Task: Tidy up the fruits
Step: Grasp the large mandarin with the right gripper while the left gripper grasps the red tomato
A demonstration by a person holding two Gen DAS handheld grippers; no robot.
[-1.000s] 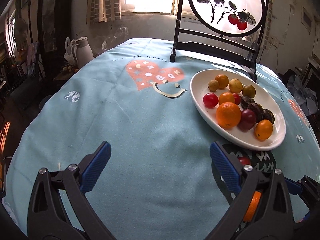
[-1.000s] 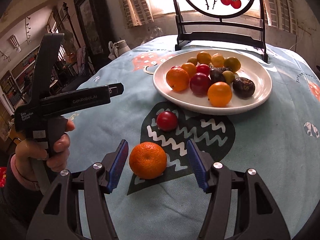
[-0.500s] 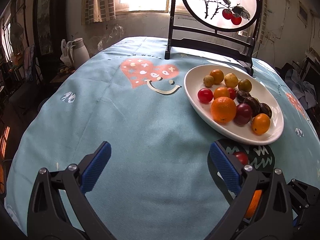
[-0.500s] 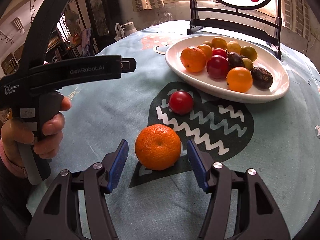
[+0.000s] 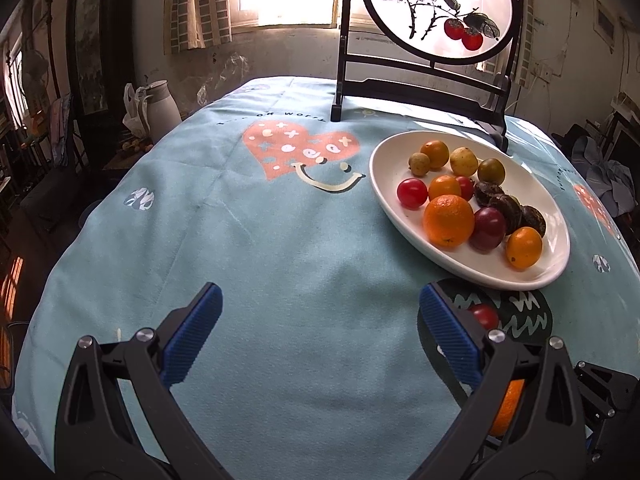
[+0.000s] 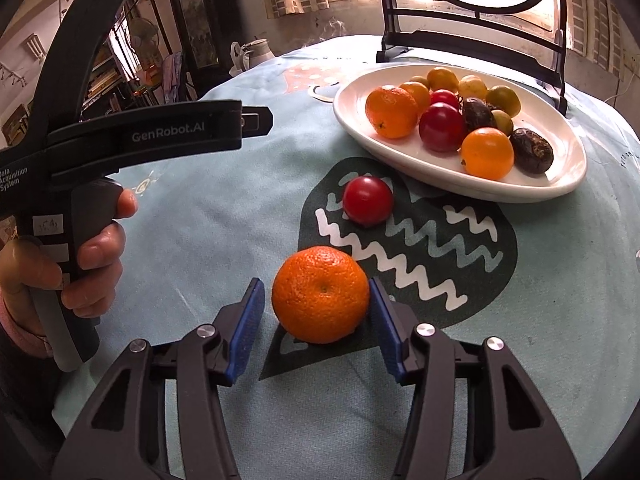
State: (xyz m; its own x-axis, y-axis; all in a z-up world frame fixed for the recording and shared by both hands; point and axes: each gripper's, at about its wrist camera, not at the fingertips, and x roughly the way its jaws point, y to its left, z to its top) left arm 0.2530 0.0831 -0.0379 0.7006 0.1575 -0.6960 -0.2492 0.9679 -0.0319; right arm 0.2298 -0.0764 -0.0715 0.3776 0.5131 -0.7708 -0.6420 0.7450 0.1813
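A loose orange (image 6: pixel 320 294) lies on the teal tablecloth, on a dark zigzag print. My right gripper (image 6: pixel 316 288) straddles it and its jaws are closing. The right pad (image 6: pixel 378 300) is at the peel, while a thin gap remains at the left pad. A red tomato (image 6: pixel 367 200) lies just beyond, near the white oval plate (image 6: pixel 440 176) that holds several fruits. My left gripper (image 5: pixel 320 296) hovers open over bare cloth, with nothing between its fingers. In its view the plate (image 5: pixel 384 184) is at the right, and the tomato (image 5: pixel 484 316) and orange (image 5: pixel 508 408) show behind its right finger.
A hand (image 6: pixel 96 256) holds the left tool's black body (image 6: pixel 160 132) to the left of the orange. A dark-framed round screen (image 5: pixel 440 8) stands at the far table edge behind the plate. A white jug (image 5: pixel 160 108) sits beyond the left edge.
My right gripper came forward and down, so the orange now sits between its jaws, which have narrowed around it. The left gripper stayed open and in place.
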